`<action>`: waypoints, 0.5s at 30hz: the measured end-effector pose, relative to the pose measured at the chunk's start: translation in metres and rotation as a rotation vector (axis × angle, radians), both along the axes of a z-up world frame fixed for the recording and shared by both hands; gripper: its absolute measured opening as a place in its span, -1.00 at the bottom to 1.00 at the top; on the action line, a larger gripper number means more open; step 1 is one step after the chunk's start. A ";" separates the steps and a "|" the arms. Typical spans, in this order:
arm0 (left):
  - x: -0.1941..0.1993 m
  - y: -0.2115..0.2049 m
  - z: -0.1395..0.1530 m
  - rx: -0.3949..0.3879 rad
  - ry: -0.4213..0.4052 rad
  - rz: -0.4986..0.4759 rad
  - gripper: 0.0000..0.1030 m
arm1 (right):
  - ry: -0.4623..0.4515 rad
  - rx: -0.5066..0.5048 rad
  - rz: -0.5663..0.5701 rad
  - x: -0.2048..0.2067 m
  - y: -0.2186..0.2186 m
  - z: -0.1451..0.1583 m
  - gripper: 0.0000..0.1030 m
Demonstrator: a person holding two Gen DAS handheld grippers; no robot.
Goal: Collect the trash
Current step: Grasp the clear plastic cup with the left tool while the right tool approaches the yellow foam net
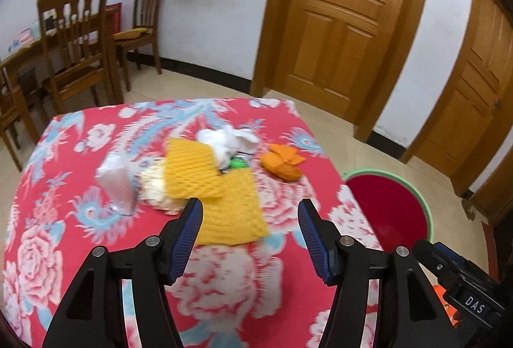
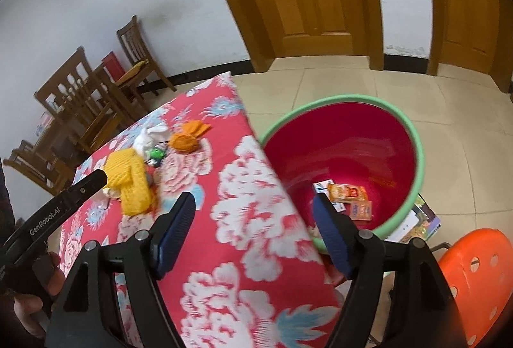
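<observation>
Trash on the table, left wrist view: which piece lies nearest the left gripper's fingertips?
The flat yellow foam net, the nearer of two: its edge runs between the open left gripper fingertips. The other yellow net, tissue and orange peel lie farther back.

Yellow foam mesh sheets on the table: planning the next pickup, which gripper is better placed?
Probably left. The left gripper is open, facing the yellow foam mesh sheets. The right gripper, also empty, points toward the red basin.
</observation>
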State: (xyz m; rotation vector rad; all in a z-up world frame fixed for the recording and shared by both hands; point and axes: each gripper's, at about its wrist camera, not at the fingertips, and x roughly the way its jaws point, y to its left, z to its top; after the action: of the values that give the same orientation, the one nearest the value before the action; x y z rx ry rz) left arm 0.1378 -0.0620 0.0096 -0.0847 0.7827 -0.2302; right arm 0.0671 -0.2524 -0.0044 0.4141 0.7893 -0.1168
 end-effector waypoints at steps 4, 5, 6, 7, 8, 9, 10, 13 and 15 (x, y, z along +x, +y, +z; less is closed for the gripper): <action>0.005 0.022 0.000 0.018 -0.004 0.049 0.24 | -0.006 -0.014 0.050 0.009 0.024 0.004 0.49; 0.006 0.027 0.000 0.019 -0.006 0.060 0.24 | -0.006 -0.017 0.060 0.011 0.029 0.005 0.49; 0.007 0.034 0.000 0.020 -0.008 0.074 0.24 | -0.006 -0.021 0.070 0.013 0.034 0.005 0.49; 0.008 0.040 0.000 0.021 -0.010 0.085 0.24 | -0.005 -0.025 0.080 0.016 0.040 0.005 0.49; 0.009 0.045 0.000 0.022 -0.013 0.096 0.24 | -0.003 -0.028 0.089 0.018 0.046 0.005 0.49; 0.010 0.051 -0.001 0.026 -0.016 0.110 0.24 | -0.001 -0.031 0.097 0.021 0.051 0.005 0.49; 0.011 0.056 -0.002 0.028 -0.017 0.122 0.24 | 0.003 -0.032 0.105 0.024 0.056 0.005 0.49; 0.016 0.072 -0.006 0.030 -0.015 0.158 0.24 | 0.013 -0.042 0.127 0.035 0.069 0.002 0.49; 0.020 0.081 -0.009 0.025 -0.007 0.175 0.24 | 0.020 -0.052 0.144 0.042 0.080 0.000 0.49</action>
State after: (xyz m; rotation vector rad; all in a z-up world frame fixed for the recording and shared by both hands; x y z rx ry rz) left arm 0.1577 0.0193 0.0001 -0.1286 0.7659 -0.0545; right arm 0.1090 -0.1726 -0.0046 0.3067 0.8316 -0.0068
